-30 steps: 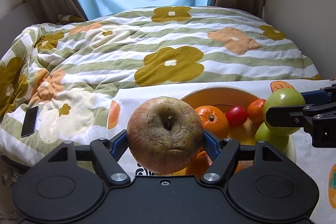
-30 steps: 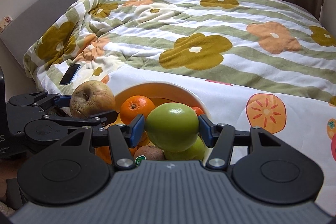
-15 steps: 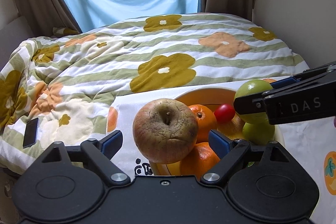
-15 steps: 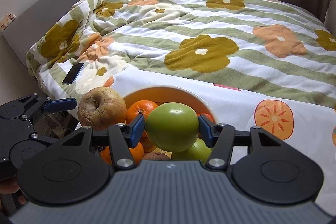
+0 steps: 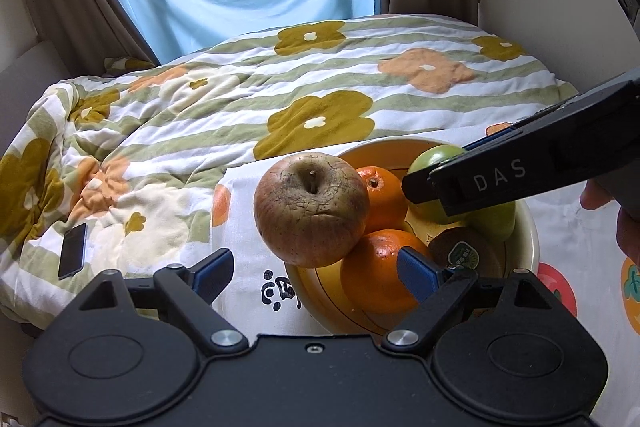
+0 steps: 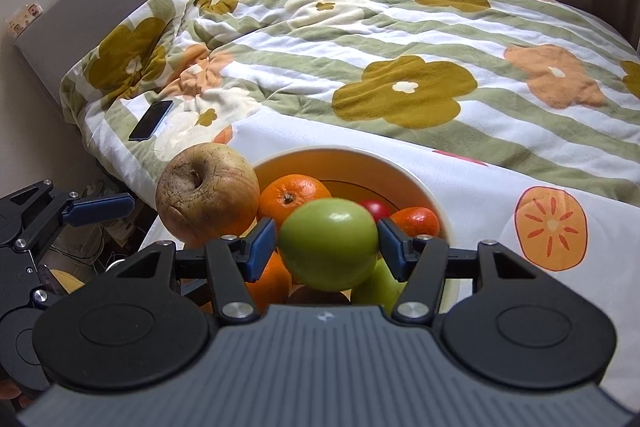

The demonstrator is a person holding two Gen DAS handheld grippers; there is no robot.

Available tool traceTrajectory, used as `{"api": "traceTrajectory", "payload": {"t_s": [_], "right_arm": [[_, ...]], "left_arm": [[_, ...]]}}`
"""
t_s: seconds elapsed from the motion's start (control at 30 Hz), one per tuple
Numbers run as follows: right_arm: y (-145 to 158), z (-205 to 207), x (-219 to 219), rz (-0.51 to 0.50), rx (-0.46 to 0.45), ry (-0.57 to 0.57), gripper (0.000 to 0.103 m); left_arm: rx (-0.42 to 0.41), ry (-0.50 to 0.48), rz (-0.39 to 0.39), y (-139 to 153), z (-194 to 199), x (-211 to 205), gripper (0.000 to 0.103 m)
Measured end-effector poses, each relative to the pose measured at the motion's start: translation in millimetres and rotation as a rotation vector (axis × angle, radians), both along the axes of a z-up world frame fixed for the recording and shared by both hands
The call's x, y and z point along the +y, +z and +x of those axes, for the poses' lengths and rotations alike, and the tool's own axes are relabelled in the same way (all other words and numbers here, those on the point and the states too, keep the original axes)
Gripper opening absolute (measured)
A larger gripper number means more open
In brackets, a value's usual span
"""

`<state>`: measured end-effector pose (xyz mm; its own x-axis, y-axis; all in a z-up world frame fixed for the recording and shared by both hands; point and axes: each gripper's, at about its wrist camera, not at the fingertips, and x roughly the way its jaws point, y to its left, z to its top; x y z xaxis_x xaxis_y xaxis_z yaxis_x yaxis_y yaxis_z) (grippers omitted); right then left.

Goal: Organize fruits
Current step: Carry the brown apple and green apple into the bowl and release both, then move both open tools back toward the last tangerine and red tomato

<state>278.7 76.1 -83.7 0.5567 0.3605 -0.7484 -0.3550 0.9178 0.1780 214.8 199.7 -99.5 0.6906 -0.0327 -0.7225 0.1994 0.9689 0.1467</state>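
The left gripper stands wide, its blue pads clear of the brown apple, which sits at the bowl's left rim, leaning on the oranges. To my eye it looks perched rather than settled, so the left hand would do best to draw straight back, pads kept wide, with no brush against it.

The right gripper is closed on the green apple, pads pressed to both its sides, above the fruit heaped in the bowl. A second green fruit and a kiwi lie just under it, a small red fruit beyond.

I would lower this apple into the hollow on the right side, away from the brown one. Let it touch before the jaws part, and open slowly; a drop could jolt the pile and roll something onto the cloth by the bed.
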Motion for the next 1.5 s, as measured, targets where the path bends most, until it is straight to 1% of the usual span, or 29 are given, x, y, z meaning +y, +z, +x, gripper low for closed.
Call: {"api": "traceTrajectory", "payload": {"t_s": [0.07, 0.1, 0.13, 0.23, 0.43, 0.67, 0.73, 0.83, 0.97, 1.2, 1.33, 1.5], "right_arm": [[2, -3, -2, 0.0, -0.014, -0.017, 0.102], [3, -6, -4, 0.001, -0.024, -0.03, 0.103], [4, -7, -6, 0.004, -0.032, -0.042, 0.103], [4, -8, -9, 0.004, -0.018, -0.053, 0.103], [7, -12, -15, 0.0, -0.032, -0.057, 0.103], [26, -33, -34, -0.01, -0.068, -0.056, 0.103], [31, -40, -43, 0.001, -0.074, -0.057, 0.103], [41, -54, -62, 0.014, -0.074, -0.072, 0.103], [56, -77, -89, 0.004, -0.101, -0.092, 0.103], [79, -120, -153, 0.005, -0.139, -0.139, 0.103], [83, -142, -191, 0.0, -0.15, -0.167, 0.103], [82, -164, -236, -0.02, -0.167, -0.194, 0.103]], "left_arm": [[0.005, -0.001, 0.003, -1, -1, 0, 0.092], [0.006, 0.0, 0.004, -2, -2, 0, 0.092], [0.008, 0.0, 0.003, -2, -2, 0, 0.092], [0.011, 0.0, 0.004, -2, -3, -1, 0.092], [0.004, 0.003, 0.006, 1, -5, -3, 0.092], [-0.032, 0.018, 0.019, 20, -18, -18, 0.092], [-0.046, 0.022, 0.024, 27, -25, -26, 0.092], [-0.054, 0.029, 0.023, 39, -36, -41, 0.092], [-0.067, 0.043, 0.018, 53, -53, -62, 0.092], [-0.099, 0.067, 0.019, 72, -91, -109, 0.092], [-0.106, 0.074, 0.001, 77, -106, -134, 0.092], [-0.117, 0.059, -0.003, 78, -120, -174, 0.092]]}}
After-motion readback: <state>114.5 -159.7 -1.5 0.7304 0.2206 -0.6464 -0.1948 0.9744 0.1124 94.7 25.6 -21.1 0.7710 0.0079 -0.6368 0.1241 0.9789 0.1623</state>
